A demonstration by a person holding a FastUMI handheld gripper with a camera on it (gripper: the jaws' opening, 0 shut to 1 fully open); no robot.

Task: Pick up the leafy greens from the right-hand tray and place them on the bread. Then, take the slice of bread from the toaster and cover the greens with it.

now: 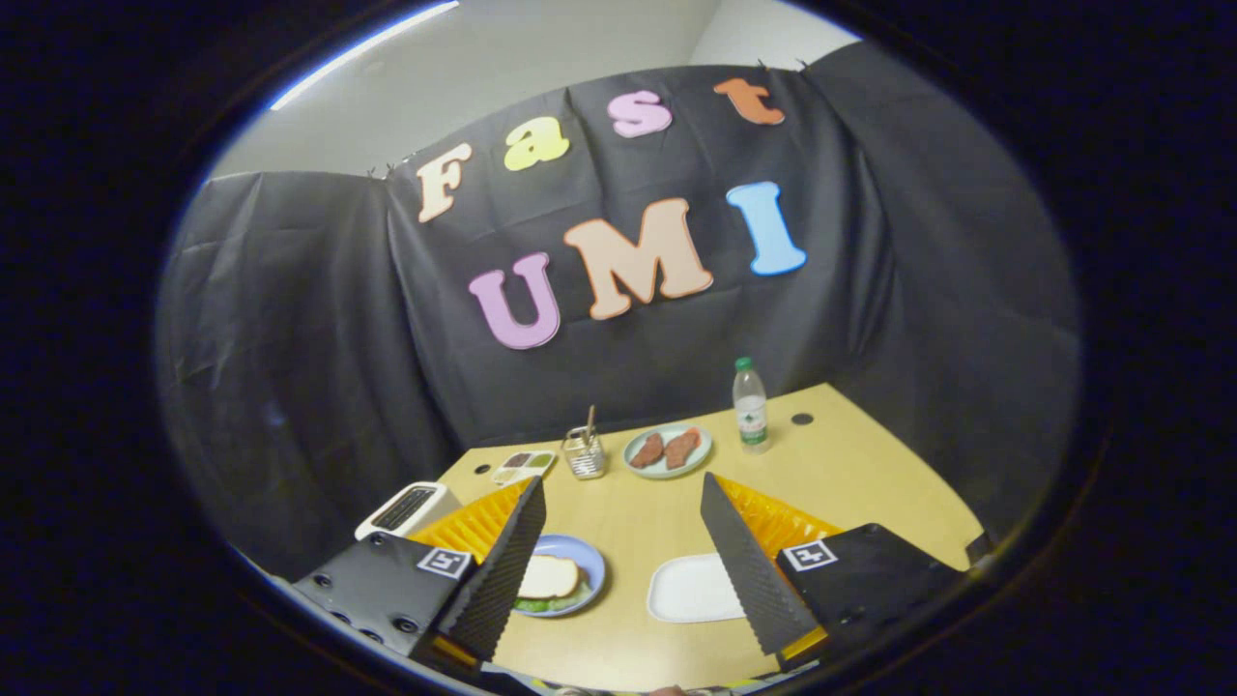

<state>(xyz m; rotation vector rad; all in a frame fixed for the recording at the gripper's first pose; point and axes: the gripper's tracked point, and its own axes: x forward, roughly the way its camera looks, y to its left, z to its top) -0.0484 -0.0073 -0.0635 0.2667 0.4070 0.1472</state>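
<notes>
Bread (548, 577) is sitting over greens (541, 605) on the plate (591, 565). Tongs (618, 570) are hanging apart, holding nothing. Bumping the worktop (841, 464) could be sliding the bread off.

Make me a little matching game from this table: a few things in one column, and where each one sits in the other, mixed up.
Things:
1. bread slice
2. white tray
3. water bottle
4. toaster

Places:
A. far side, right of the plate with two brown pieces
B. between the open gripper fingers, bare
C. on greens on the blue plate
D. beyond the left finger, at the table edge

Pairs: 1-C, 2-B, 3-A, 4-D
</notes>
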